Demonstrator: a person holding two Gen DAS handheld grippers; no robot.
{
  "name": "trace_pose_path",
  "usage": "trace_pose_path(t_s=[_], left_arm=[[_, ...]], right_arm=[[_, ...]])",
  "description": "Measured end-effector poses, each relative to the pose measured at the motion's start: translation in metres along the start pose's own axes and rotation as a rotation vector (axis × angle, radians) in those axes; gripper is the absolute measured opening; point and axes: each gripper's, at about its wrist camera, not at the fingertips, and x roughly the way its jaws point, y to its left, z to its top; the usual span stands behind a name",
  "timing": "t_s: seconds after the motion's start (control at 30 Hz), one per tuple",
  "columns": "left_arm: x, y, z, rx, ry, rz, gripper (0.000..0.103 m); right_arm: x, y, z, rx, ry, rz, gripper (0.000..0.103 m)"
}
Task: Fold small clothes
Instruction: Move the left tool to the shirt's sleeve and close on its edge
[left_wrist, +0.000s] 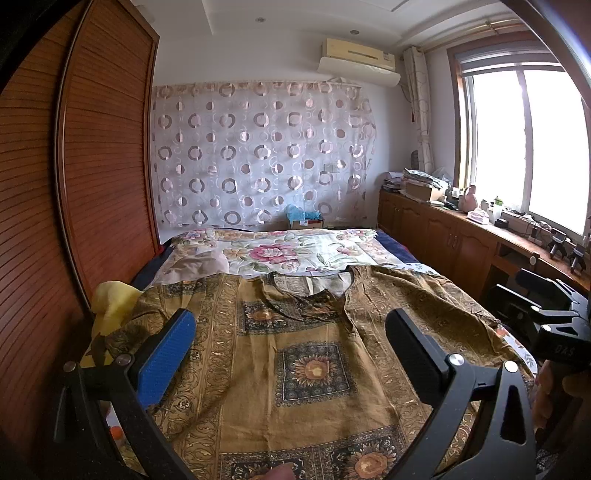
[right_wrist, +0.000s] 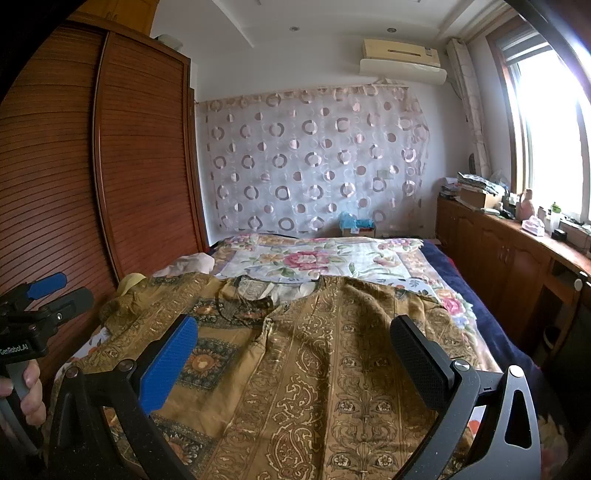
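Both grippers — left (left_wrist: 290, 332) and right (right_wrist: 293, 338) — hover spread and empty over the shirt (left_wrist: 295, 354) lying flat on the bed (left_wrist: 295, 251); a shallow pinch could also catch the bedspread.

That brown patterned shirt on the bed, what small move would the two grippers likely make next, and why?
Probably lowering toward the shirt to pinch a side edge. It lies spread flat and unfolded on the bed, and both the left gripper and right gripper hover open above it, holding nothing.
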Motion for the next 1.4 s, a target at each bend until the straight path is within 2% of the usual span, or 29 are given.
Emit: trace_pose_path(t_s=[0.27,0.8,1.23,1.4], left_arm=[[0.002,0.005,-0.002,-0.008,0.018,-0.003,0.103],[0.029,0.069,-0.042,-0.054,0.127,0.084,0.103],[0.058,0.126,-0.059,-0.022,0.256,0.152,0.103],[0.079,0.146,-0.059,0.045,0.337,0.166,0.103]], right_arm=[[0.008,0.000,-0.003,-0.005,0.012,0.023,0.103],[0.038,0.003,-0.005,-0.027,0.081,0.101,0.103],[0.074,0.009,-0.003,-0.100,0.176,0.179,0.103],[0.082,0.013,-0.003,-0.124,0.216,0.209,0.103]])
